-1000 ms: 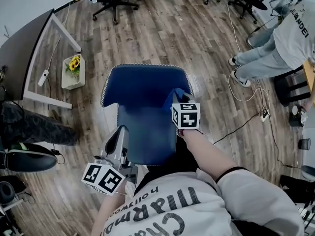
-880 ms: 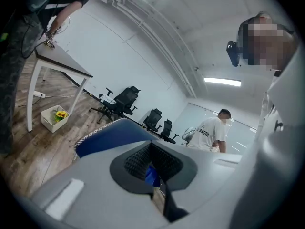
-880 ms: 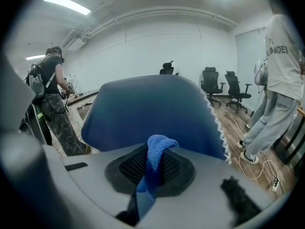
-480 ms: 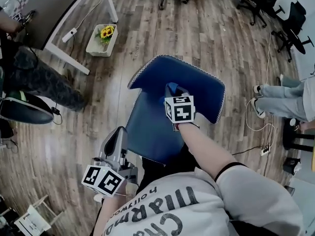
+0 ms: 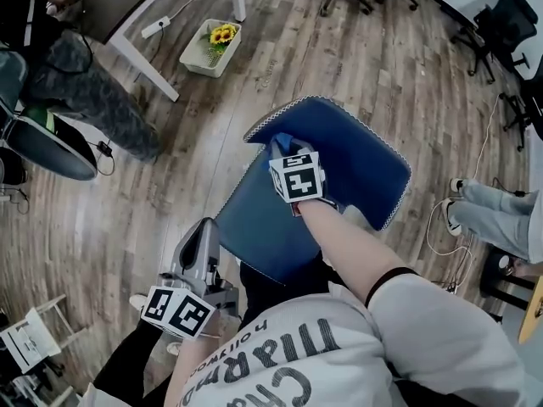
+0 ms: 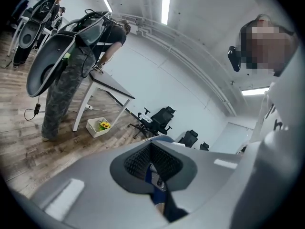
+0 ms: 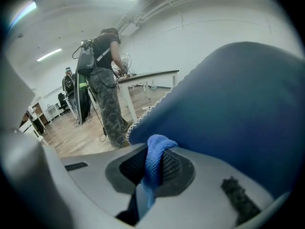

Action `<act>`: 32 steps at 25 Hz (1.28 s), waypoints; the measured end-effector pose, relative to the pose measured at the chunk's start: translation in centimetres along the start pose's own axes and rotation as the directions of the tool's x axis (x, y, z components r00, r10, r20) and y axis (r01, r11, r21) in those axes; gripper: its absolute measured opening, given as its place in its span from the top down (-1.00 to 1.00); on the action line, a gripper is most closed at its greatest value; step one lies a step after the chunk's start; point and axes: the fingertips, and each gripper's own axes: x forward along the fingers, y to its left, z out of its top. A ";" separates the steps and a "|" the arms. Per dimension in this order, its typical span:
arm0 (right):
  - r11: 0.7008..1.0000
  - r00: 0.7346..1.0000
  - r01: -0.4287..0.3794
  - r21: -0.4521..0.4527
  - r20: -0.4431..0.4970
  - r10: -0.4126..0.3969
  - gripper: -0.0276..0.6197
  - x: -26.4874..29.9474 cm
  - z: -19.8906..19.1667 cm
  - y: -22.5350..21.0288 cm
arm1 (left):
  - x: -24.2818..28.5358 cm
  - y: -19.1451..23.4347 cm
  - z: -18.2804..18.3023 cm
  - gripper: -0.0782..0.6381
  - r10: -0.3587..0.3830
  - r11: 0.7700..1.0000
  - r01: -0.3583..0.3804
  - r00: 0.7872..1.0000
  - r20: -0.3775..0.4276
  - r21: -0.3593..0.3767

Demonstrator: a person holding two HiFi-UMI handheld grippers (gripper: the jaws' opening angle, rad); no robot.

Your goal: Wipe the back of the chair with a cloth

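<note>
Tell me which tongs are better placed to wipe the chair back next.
Right. The right tongs are shut on the blue cloth at the chair back; the left tongs are shut with no cloth, low beside the seat.

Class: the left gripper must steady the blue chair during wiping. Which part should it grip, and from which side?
Probably the chair's thin left edge, below the cloth held by the right gripper. Come from the left with jaws straddling it: it is slim, nearest the left gripper, and unobstructed.

Floor: wood planks (image 5: 382, 66) all round you
Your front-left: white-legged table (image 6: 113, 86), yellow-flower basket (image 5: 209, 47)
Beyond: black office chairs (image 6: 159, 119), white wall (image 6: 190, 80)
Light: ceiling strips (image 6: 166, 4)
</note>
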 end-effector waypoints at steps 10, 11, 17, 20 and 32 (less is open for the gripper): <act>0.967 0.981 0.192 0.165 0.004 -0.195 0.82 -5.5 -5.4 -8.3 | 3.1 -3.1 -0.8 0.76 -0.147 0.988 0.152 0.984 -0.100 0.040; 0.956 0.975 0.221 0.192 -0.004 -0.224 0.82 -6.4 -6.4 -9.2 | 3.6 -3.8 -1.0 0.76 -0.173 0.982 0.180 0.978 -0.120 0.048; 0.861 0.920 0.386 0.331 -0.067 -0.386 0.82 -13.0 -12.6 -13.5 | 4.8 -7.5 -2.2 0.76 -0.302 0.942 0.326 0.928 -0.220 0.084; 0.801 0.885 0.453 0.391 -0.087 -0.458 0.82 -16.2 -15.4 -14.9 | 5.4 -9.0 -3.2 0.76 -0.367 0.909 0.406 0.888 -0.278 0.094; 0.667 0.799 0.561 0.490 -0.111 -0.591 0.82 -22.4 -19.3 -15.3 | 4.2 -12.0 -4.7 0.76 -0.470 0.840 0.533 0.809 -0.354 0.102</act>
